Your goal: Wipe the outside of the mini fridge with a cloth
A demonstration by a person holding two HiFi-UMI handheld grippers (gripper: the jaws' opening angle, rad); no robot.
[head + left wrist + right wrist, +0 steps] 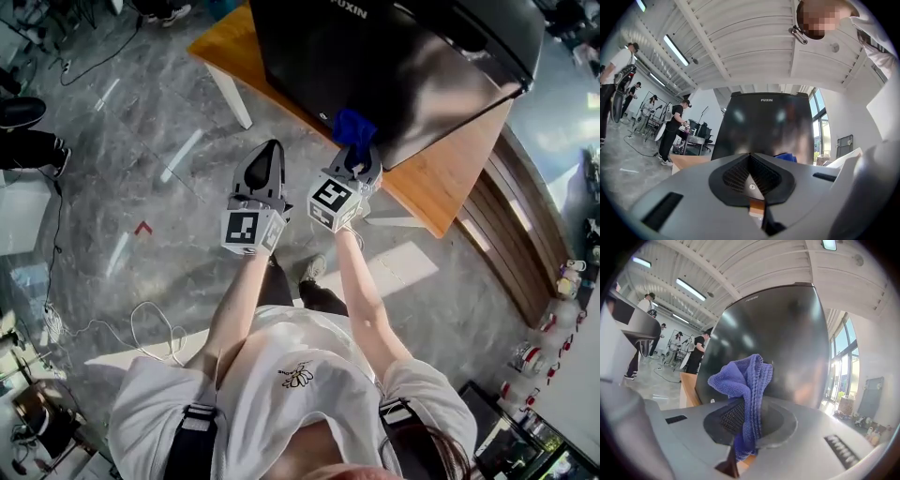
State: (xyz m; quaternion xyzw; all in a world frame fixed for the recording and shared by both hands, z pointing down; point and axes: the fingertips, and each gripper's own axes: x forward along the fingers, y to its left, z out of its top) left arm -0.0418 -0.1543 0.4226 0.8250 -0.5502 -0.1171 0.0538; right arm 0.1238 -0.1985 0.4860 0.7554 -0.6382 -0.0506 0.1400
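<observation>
A glossy black mini fridge (394,66) stands on a low wooden table (450,187); its door fills the left gripper view (764,126) and the right gripper view (783,343). My right gripper (359,155) is shut on a blue cloth (354,127), which sticks up between the jaws (745,380) close in front of the fridge door, near its lower edge. Whether the cloth touches the door I cannot tell. My left gripper (265,161) hangs to the left, over the floor, shut with nothing in it (751,157).
The wooden table's white leg (230,94) stands ahead of the left gripper. Grey marble floor (141,187) with loose cables (141,328) lies below. Several people (672,131) work at benches far off. Wooden steps (506,244) lie to the right.
</observation>
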